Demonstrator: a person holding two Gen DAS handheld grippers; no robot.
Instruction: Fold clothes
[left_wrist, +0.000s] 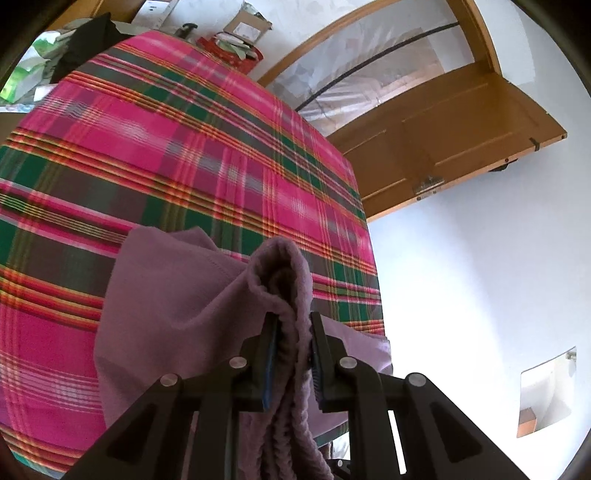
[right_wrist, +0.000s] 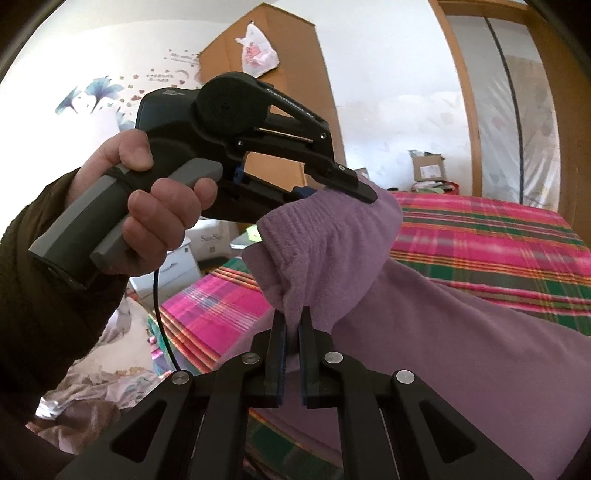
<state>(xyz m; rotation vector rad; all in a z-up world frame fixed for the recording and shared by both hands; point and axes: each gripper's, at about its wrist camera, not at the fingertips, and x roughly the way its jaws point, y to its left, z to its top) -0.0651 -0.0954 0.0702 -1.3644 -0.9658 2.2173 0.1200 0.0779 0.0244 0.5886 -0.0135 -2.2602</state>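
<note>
Nearest, the right gripper (right_wrist: 291, 314) pinches a fold of the lilac garment (right_wrist: 424, 332), jaws nearly together. Just beyond, the left gripper (left_wrist: 293, 321), gripped by a hand (right_wrist: 147, 206), clamps a thick ribbed bunch of the same cloth. The garment drapes over the plaid bedspread (left_wrist: 184, 147) near its edge; a wooden door (left_wrist: 461, 129) stands behind.

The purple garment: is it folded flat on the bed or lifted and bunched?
Lifted and bunched. The purple garment hangs from both grippers, left gripper and right gripper, above the plaid bed, its edge crumpled.
</note>
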